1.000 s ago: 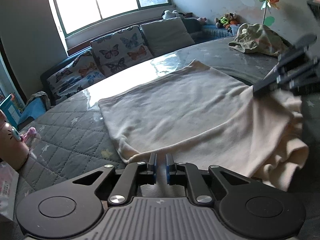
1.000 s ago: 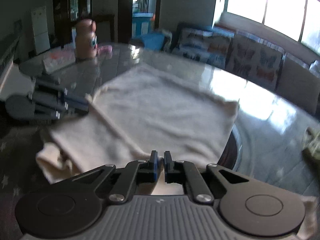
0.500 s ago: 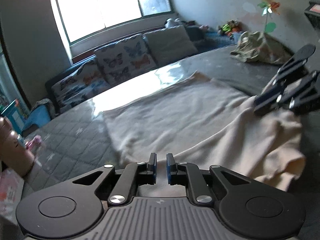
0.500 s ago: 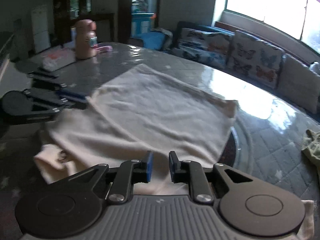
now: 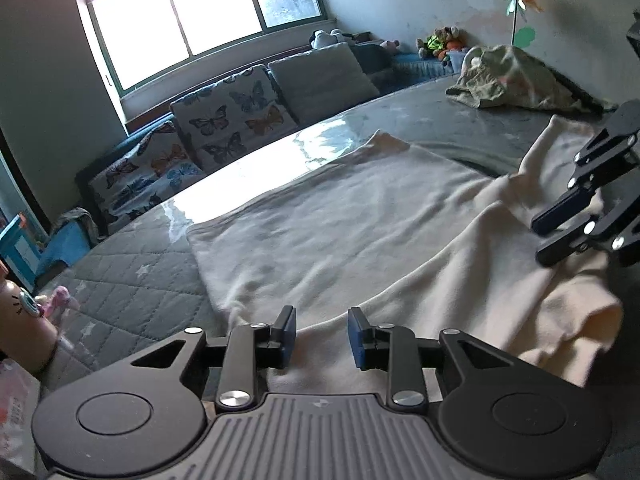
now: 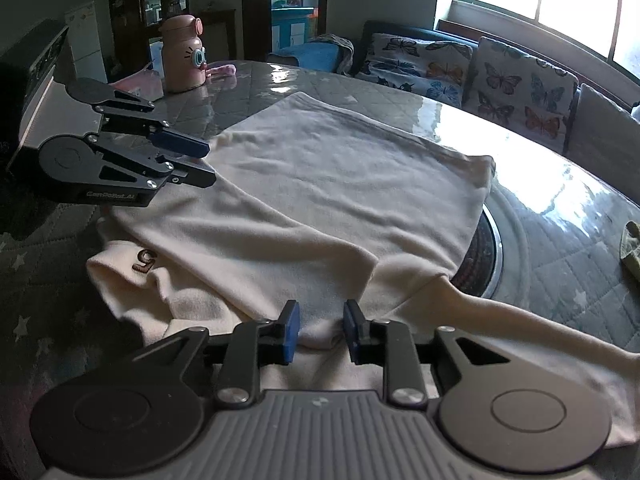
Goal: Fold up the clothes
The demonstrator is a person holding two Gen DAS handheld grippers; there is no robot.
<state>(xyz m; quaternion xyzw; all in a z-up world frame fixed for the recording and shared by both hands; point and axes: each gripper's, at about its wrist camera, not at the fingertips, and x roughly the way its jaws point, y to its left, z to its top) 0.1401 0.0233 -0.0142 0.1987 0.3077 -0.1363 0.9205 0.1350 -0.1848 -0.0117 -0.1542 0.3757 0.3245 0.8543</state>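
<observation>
A cream long-sleeved top (image 5: 360, 232) lies on the grey quilted table (image 5: 132, 288), its lower part folded over the body. It also shows in the right wrist view (image 6: 320, 184), with a sleeve (image 6: 520, 328) trailing right and a small brown mark (image 6: 145, 261). My left gripper (image 5: 322, 336) is open just above the folded edge, holding nothing; it also shows in the right wrist view (image 6: 200, 162). My right gripper (image 6: 319, 330) is open over bunched cloth at the near edge; it also shows in the left wrist view (image 5: 548, 236).
An olive garment (image 5: 508, 80) lies crumpled at the table's far end. A pink bottle (image 6: 185, 54) and pink items stand at the other end. A round metal-rimmed insert (image 6: 490, 256) shows beside the top. A sofa with butterfly cushions (image 5: 224, 120) runs under the window.
Both grippers were shut on the cream top's edge and have opened, letting it go. The folded part now lies flat on the body.
</observation>
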